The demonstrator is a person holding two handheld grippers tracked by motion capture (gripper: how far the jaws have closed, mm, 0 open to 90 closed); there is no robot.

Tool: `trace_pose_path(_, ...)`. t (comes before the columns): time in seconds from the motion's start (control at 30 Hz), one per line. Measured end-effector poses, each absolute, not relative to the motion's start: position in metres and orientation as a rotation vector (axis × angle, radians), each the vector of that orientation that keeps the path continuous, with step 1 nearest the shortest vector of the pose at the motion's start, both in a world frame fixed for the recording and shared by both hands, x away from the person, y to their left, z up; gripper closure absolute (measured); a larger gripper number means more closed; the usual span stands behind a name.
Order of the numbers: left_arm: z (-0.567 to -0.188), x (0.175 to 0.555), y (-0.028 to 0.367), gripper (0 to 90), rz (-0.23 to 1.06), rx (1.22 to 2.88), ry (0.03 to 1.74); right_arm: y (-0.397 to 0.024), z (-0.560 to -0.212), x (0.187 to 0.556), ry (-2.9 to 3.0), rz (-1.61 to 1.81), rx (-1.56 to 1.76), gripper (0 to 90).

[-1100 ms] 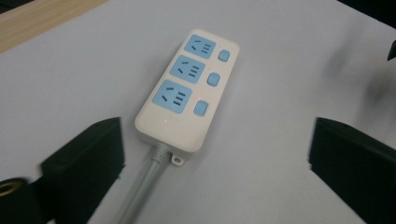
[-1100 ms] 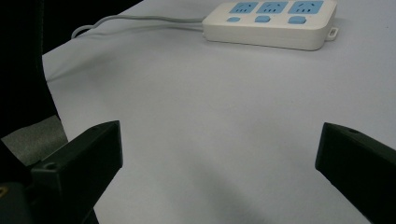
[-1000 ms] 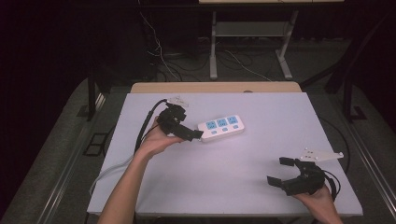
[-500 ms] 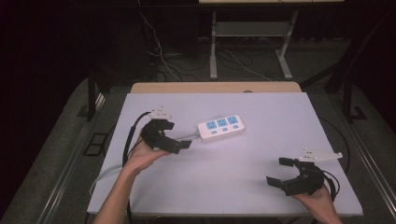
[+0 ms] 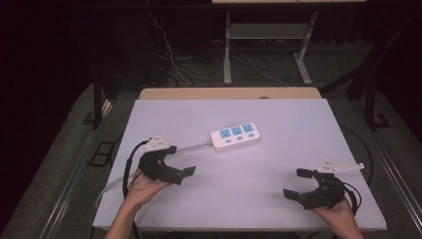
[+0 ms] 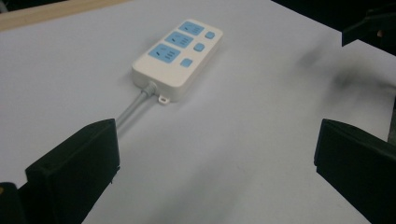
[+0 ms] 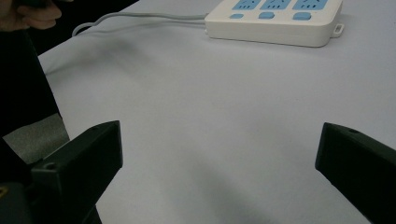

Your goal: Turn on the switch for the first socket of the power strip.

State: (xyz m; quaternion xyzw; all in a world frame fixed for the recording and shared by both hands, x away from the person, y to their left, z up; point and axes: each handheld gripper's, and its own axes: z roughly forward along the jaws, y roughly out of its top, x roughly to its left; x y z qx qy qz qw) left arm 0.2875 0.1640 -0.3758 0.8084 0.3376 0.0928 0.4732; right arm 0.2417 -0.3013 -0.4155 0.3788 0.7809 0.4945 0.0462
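Two claws are mine at this table, and both stand with jaws spread wide, holding nothing. My left gripper [image 5: 180, 173] sits near the left edge, resting low over the white table [image 5: 278, 164], its jaws aimed toward the power strip [image 5: 235, 135]; my right gripper [image 5: 300, 184] rests near the right front corner, well apart from everything. That strip lies flat around the middle of the table, a little toward the far side, blue sockets and buttons facing up, so they are easy to reach from above. Its grey cord [image 5: 191, 147] runs off its left end toward my left hand [image 5: 144, 185] and then over the near left edge, which is probably why the strip sits angled with that end nearer me. In the left gripper view the strip [image 6: 178, 58] lies ahead between my jaws, cord end nearest, so I judge the left claw is best placed to reach it, while the right waits clear
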Motion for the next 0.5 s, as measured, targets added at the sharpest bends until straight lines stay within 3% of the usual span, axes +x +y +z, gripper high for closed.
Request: trace_pose_path(0.5,-0.413,0.259,0.18,0.0,0.178,1.899,0.871,-0.299,-0.417,0.239,2.392,1.512,1.165,0.3)
